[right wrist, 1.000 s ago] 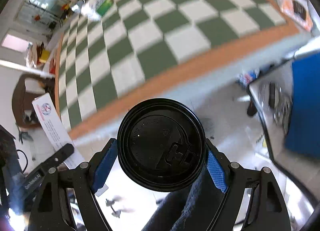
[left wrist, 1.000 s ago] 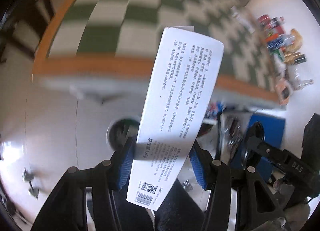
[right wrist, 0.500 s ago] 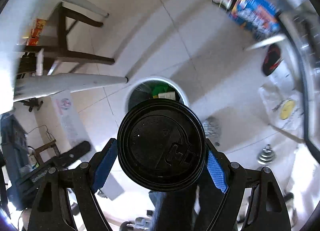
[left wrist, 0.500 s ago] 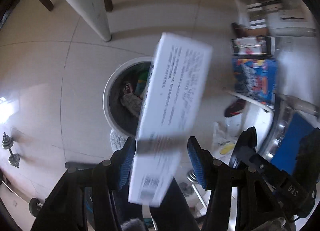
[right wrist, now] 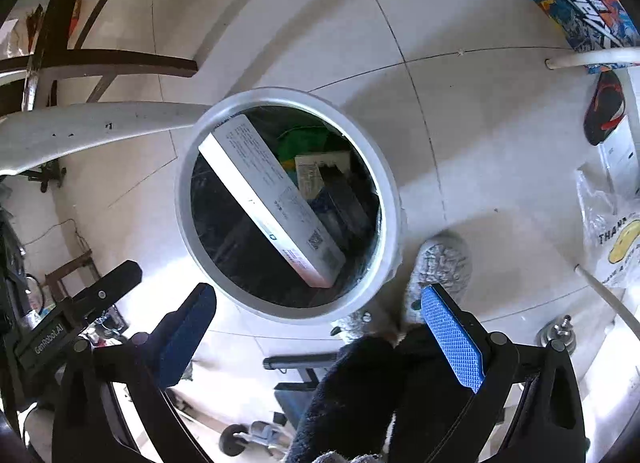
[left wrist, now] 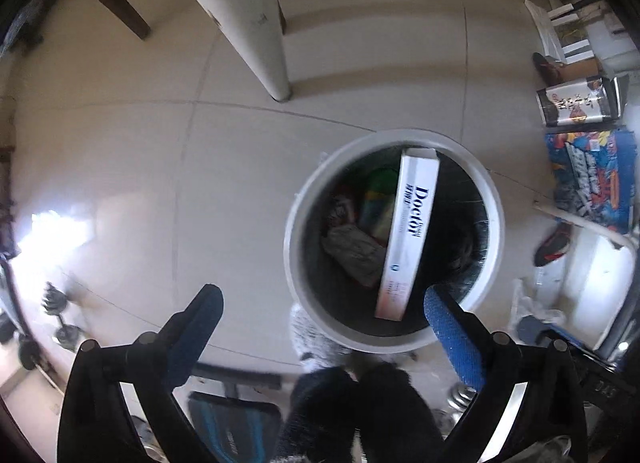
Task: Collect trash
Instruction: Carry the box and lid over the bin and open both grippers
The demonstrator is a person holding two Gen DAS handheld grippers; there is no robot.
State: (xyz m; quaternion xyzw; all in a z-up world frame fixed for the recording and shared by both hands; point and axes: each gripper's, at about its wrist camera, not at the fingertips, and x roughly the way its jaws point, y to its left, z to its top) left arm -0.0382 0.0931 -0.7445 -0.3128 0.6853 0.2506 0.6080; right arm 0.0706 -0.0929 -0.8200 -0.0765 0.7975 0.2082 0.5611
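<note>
A round white trash bin (left wrist: 494,199) with a black liner stands on the tiled floor below both grippers; it also shows in the right wrist view (right wrist: 390,191). A long white box (left wrist: 408,239) lies slanted inside it, also seen in the right wrist view (right wrist: 272,199), on top of green and grey trash. The black-lidded cup is not visible in the bin. My left gripper (left wrist: 320,303) is open and empty above the bin's near rim. My right gripper (right wrist: 316,299) is open and empty above the bin's near rim.
A white table leg (left wrist: 244,15) stands beyond the bin. A dark wooden chair (right wrist: 100,55) is at the left. Colourful boxes (left wrist: 592,179), a shoe (right wrist: 604,107) and a plastic bag (right wrist: 612,231) lie at the right. Dumbbells (left wrist: 60,303) lie at the left. A slippered foot (right wrist: 440,267) is beside the bin.
Both grippers swung from the table down over the bin and opened. The white box dropped from the left gripper into the bin. The black-lidded cup left the right gripper.
</note>
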